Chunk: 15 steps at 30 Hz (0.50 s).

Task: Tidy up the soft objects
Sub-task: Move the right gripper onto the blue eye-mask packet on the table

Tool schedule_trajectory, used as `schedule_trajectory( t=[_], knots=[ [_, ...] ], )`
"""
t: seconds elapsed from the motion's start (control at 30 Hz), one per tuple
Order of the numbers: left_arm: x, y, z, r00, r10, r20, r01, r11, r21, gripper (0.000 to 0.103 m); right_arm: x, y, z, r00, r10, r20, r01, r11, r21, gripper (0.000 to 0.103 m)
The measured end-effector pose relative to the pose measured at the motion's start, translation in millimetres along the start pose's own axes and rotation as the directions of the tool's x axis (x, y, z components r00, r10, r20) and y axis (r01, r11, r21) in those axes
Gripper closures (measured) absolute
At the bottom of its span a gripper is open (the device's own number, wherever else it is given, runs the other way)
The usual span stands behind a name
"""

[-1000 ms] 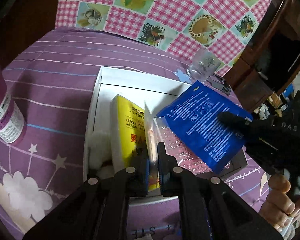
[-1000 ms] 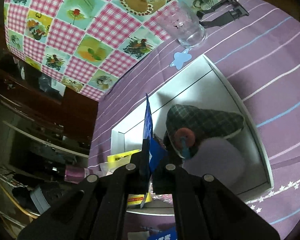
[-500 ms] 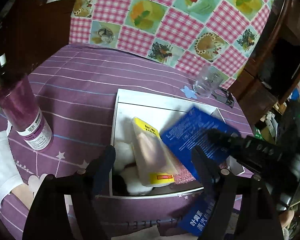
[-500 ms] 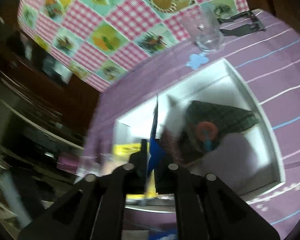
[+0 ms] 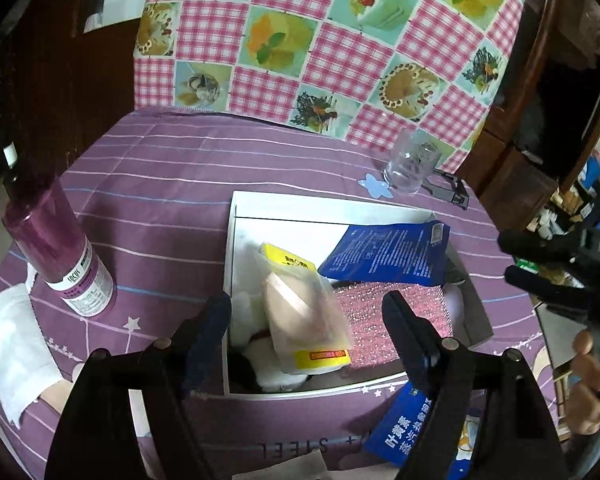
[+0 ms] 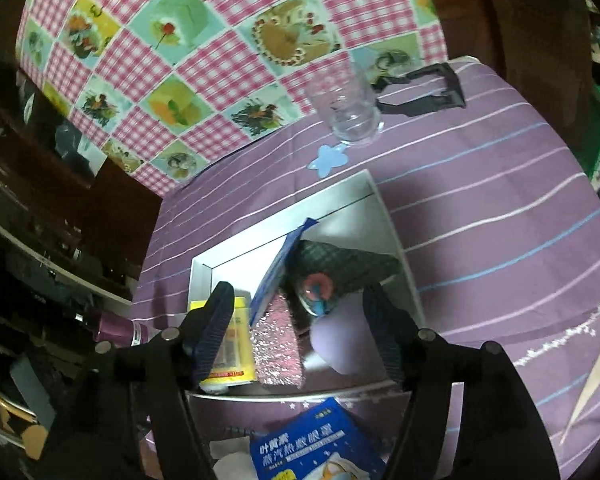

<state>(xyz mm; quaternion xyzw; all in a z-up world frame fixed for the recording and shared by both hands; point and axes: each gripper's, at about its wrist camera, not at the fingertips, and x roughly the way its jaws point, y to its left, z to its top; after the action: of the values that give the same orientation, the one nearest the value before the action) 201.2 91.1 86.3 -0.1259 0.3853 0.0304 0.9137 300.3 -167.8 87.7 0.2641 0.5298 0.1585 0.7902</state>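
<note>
A white box (image 5: 324, 208) on the purple cloth holds a yellow-and-clear packet (image 5: 304, 312), a pink glitter sponge (image 5: 388, 320), white fluff (image 5: 242, 308) and a blue pouch (image 5: 388, 256) leaning on its far right side. My left gripper (image 5: 306, 332) is open and empty above the box's near edge. My right gripper (image 6: 300, 320) is open and empty over the box (image 6: 284, 220); it also shows at the right of the left wrist view (image 5: 540, 256). The right wrist view shows the blue pouch (image 6: 278, 268), the sponge (image 6: 278, 344), a plaid item (image 6: 352, 268) and a lilac item (image 6: 344, 340).
A purple bottle (image 5: 60, 252) and a white cloth (image 5: 16, 344) lie left of the box. A glass (image 5: 410, 164) and black clip (image 5: 452, 188) stand behind it. A blue carton (image 5: 416, 436) lies at the near edge, also in the right wrist view (image 6: 312, 440).
Both grippers opened and pulled back. The left let go of the yellow packet, which now lies in the box. The right released the blue pouch, which now leans in the box.
</note>
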Motion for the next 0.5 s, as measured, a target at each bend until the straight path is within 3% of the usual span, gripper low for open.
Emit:
schedule_trajectory(
  t=[0.2,0.37,0.5],
  knots=[
    [2,-11,-2,0.999,0.04,-0.037,-0.038,0.998,0.045,0.025,6,6,-5,0.995,-0.009,-0.103,0.007,1.0,-0.013,0.035],
    [3,-23,-7,0.996,-0.003,-0.092,0.011,0.997,0.078,0.025,11,16,-16,0.986,-0.069,-0.151,0.061,0.997,-0.055,0.035],
    [3,-34,-10,0.992,0.004,-0.128,0.01,0.995,0.103,0.025,11,18,-22,0.976,-0.094,-0.196,0.078,0.993,-0.087,0.035]
  ],
)
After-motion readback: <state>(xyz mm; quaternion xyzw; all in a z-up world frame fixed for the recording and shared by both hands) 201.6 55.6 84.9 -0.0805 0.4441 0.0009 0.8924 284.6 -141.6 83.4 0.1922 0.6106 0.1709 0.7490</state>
